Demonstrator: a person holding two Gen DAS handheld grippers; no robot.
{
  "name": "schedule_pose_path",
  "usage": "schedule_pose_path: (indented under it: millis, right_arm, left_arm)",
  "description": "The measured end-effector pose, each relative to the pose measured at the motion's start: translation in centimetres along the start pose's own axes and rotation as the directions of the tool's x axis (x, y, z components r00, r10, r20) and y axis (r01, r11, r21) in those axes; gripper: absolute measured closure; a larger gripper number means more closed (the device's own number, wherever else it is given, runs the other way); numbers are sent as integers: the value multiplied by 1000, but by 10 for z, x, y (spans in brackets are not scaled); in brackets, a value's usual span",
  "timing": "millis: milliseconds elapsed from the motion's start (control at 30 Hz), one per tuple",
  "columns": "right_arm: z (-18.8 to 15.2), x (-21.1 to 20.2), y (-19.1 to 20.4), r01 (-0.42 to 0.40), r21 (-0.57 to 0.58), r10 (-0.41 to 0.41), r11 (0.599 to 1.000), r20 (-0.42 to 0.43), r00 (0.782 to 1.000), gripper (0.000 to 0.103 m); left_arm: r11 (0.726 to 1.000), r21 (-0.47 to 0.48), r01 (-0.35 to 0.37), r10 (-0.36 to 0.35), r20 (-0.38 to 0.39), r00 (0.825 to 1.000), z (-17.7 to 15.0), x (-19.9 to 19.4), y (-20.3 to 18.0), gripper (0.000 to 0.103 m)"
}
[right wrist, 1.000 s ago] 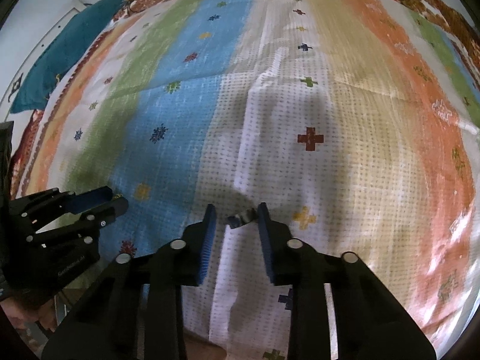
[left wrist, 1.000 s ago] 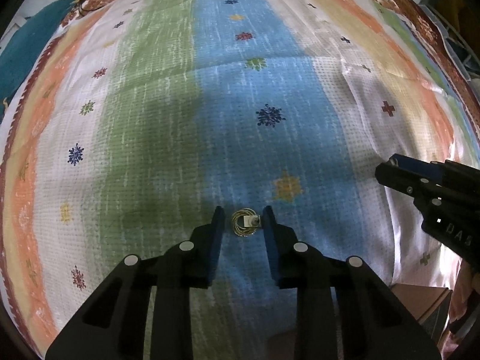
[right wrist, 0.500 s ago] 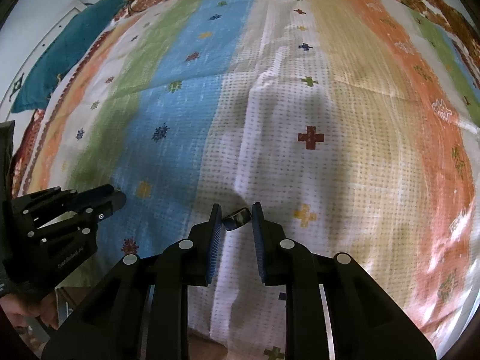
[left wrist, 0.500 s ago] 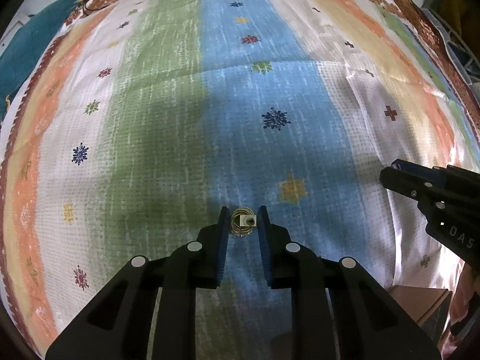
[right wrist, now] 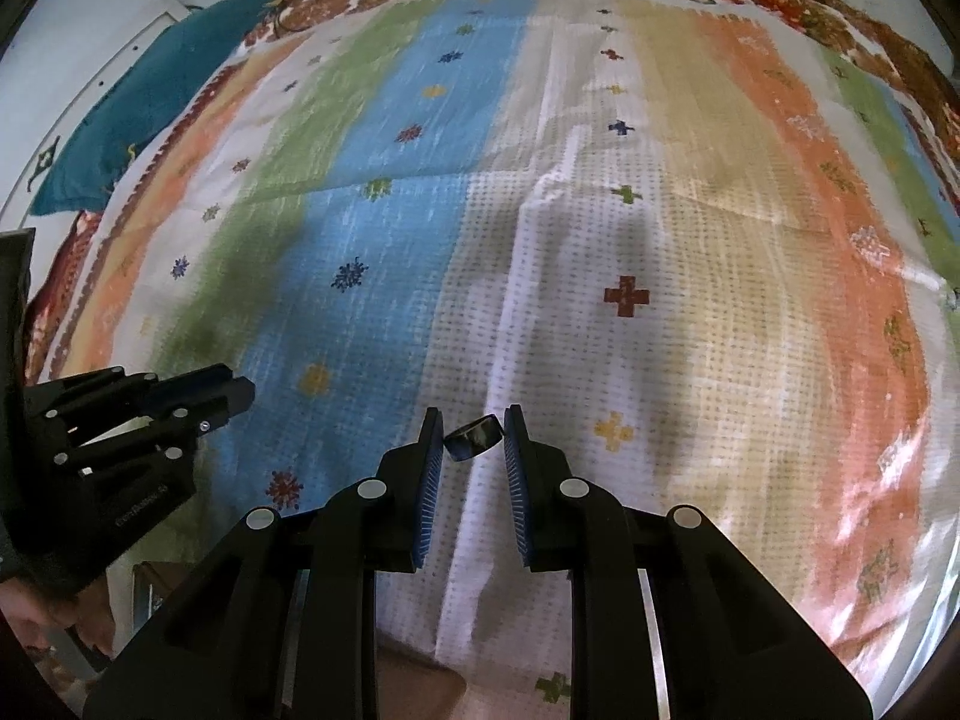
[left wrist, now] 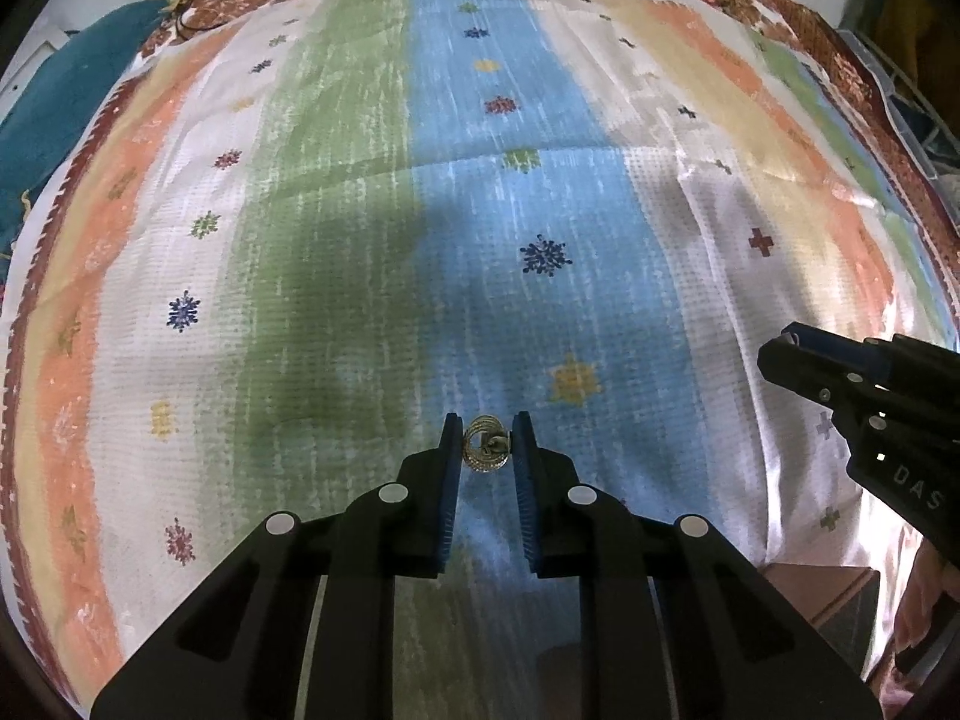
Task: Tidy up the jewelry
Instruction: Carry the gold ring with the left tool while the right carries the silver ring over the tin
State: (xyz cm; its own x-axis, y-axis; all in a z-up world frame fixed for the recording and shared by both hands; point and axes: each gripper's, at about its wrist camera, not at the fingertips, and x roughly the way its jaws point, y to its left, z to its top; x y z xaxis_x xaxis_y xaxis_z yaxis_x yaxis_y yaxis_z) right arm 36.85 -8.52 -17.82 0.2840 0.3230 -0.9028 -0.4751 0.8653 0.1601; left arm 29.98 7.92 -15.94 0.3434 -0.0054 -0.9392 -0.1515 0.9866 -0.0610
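The left gripper [left wrist: 486, 445] points steeply down at a striped bedspread [left wrist: 336, 252]. Its two fingers [left wrist: 447, 468] stand close together, with only a narrow gap, and their blue ribbed pads press from both sides on a small gold ring [left wrist: 485, 445] made of several thin wire loops, with a small square setting on its right side. Its jaws have just been closing, and the ring sits between them at the very tips, over the blue stripe beside the green one.

The right gripper [right wrist: 474, 437] also points down, over the white dotted stripe of the same bedspread. Its fingers [right wrist: 429, 468] are nearly together and clamp a dark, wide band ring [right wrist: 473, 435]. This ring sits tilted between the tips, its right end higher than its left, and both pads touch it. Whether either ring touches the cloth I cannot tell.

Each gripper shows at the edge of the other's view, so the two are near each other but apart. A teal pillow [right wrist: 132, 114] lies at the far left corner of the bed.
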Motion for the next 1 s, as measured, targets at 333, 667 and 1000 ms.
schedule_pose_path:
  millis: [333, 667, 1000]
  right_arm:
    - [-9, -22, 3, -2, 17, 1, 1000, 34, 999, 82]
    - [-22, -49, 12, 1, 3, -1, 1000, 71, 997, 81]
    - [-35, -78, 26, 8, -43, -2, 999, 133, 991, 81]
  left_arm:
    - [1000, 15, 16, -17, 59, 998, -9, -34, -7, 87]
    - [998, 26, 52, -55, 110, 992, -14, -64, -15, 87]
    - [996, 38, 77, -82, 156, 984, -23, -89, -21, 87]
